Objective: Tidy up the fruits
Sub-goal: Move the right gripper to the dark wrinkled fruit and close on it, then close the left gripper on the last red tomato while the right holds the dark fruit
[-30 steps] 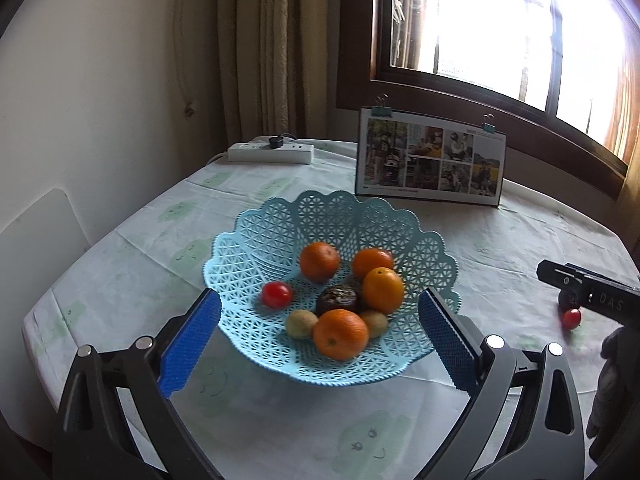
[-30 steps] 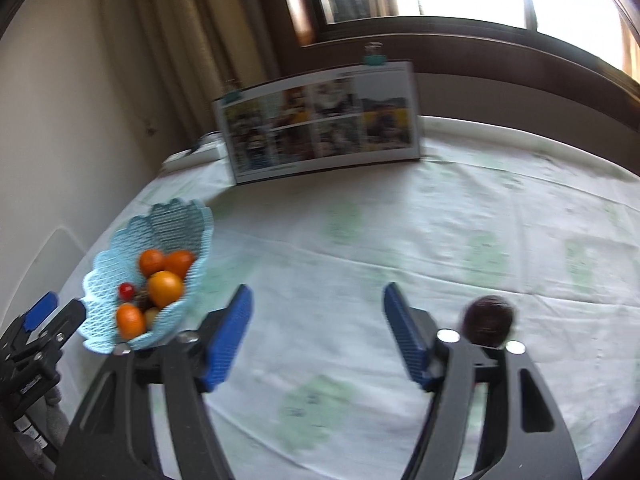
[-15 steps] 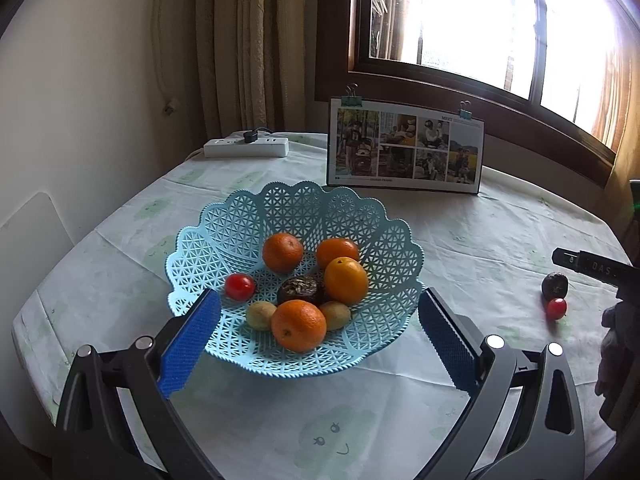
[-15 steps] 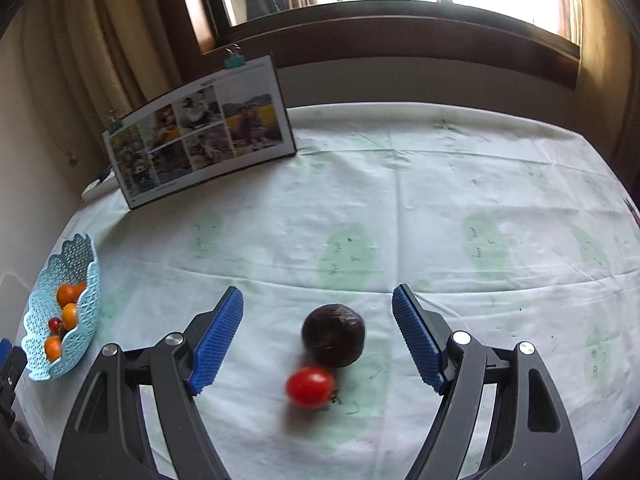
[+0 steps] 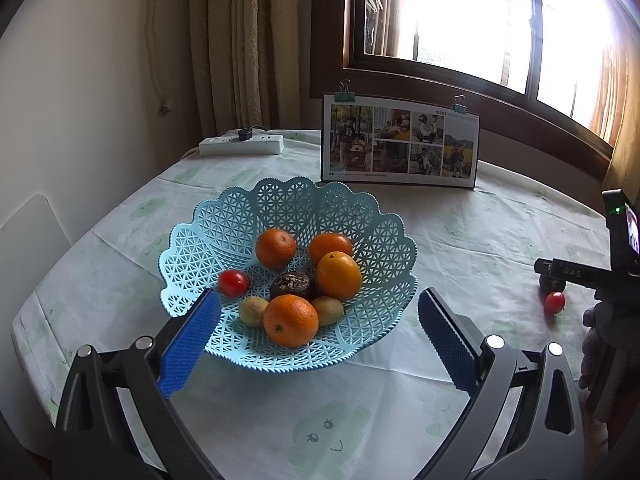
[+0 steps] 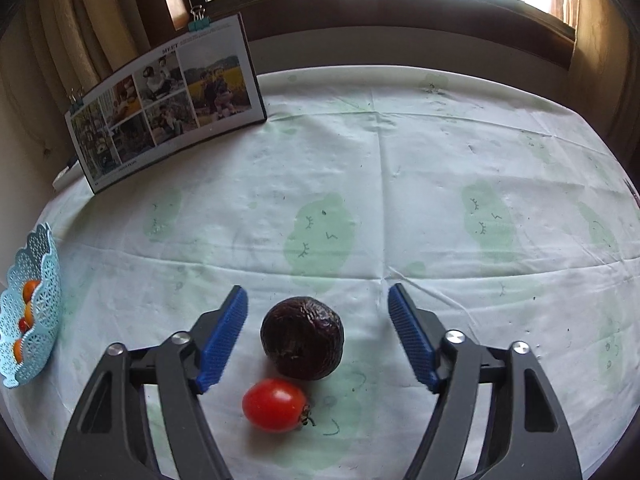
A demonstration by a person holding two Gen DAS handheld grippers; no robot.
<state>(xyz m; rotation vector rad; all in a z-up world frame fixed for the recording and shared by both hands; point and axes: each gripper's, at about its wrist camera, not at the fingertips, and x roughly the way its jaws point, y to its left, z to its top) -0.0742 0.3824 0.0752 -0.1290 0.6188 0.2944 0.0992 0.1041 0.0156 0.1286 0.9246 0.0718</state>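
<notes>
A light blue lattice basket point(image 5: 224, 224) sits mid-table and holds several oranges point(image 5: 291, 320), a cherry tomato point(image 5: 233, 282), a dark wrinkled fruit point(image 5: 292, 285) and small brownish fruits. My left gripper point(image 5: 316, 336) hovers open just in front of the basket. In the right wrist view a dark wrinkled passion fruit point(image 6: 303, 337) and a red cherry tomato point(image 6: 275, 404) lie on the cloth. My right gripper point(image 6: 318, 334) is open, its blue pads either side of the passion fruit without touching it. The tomato point(image 5: 554, 302) also shows at the right of the left wrist view.
A clipped photo board point(image 5: 400, 141) point(image 6: 168, 104) leans against the window sill at the back. A white power strip point(image 5: 241, 145) lies at the back left. The basket point(image 6: 30, 312) shows at the left edge of the right wrist view. A gloved hand point(image 5: 604, 344) holds the right gripper.
The right gripper has swung right and come down over the passion fruit and tomato, which now sit between its fingers. The left gripper drifted back slightly from the basket.
</notes>
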